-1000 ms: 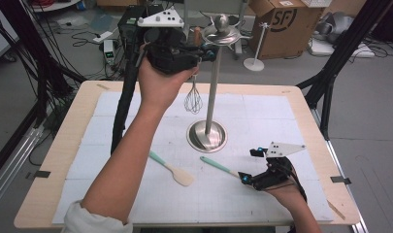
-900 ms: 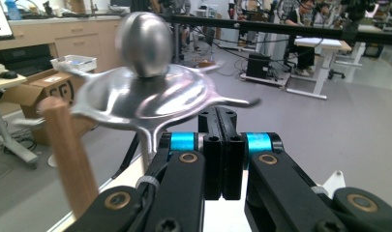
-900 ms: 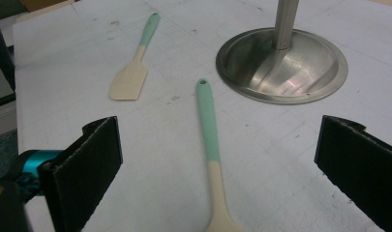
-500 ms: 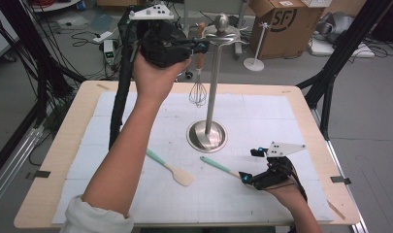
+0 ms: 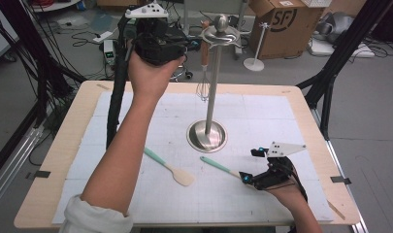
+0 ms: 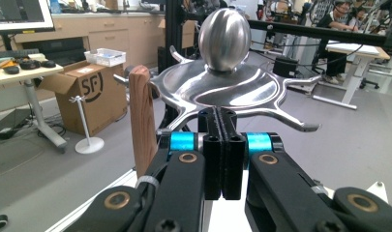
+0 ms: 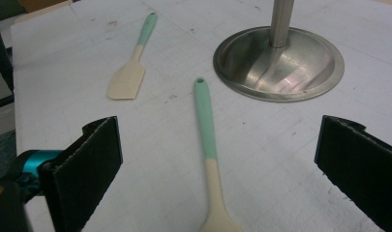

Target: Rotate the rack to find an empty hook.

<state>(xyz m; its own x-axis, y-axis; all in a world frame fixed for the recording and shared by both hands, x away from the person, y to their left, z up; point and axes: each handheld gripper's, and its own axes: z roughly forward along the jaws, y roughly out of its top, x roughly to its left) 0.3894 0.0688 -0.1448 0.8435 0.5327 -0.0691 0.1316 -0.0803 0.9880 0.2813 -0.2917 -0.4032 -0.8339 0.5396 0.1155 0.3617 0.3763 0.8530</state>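
L gripper (image 5: 182, 46) raised high, level w/ top of the utensil stand (image 5: 213, 82). In the left gripper view its jaws are pressed together, nothing between them, tips just short of the stand's star-shaped top plate (image 6: 232, 89), below the ball finial (image 6: 224, 34). Whisk (image 5: 203, 73) hangs from one hook of that plate: wooden handle (image 6: 143, 125) upright just beside the jaws, on their left in that view, not touching as far as I can tell; wire end hangs down beside the pole above the surface (image 5: 305, 126).

R gripper (image 5: 250, 167) low over the near right part of the surface, hand behind it. Jaws spread wide in the right gripper view, pads on either side of the spoon (image 7: 208, 159), not pressing on it. Spoon lies flat on the white mat: teal handle pointing toward the stand's base (image 7: 280, 65), pale end nearest the gripper cam, bowl cut off by frame edge. Handle tip near the base, not touching.

Spatula (image 5: 170, 167) (teal handle, pale blade) flat on the mat, left of the spoon, well apart from it, blade toward the near edge. L forearm crosses above the mat on that side.

Stand's round base sits abt mid-surface, pole upright.
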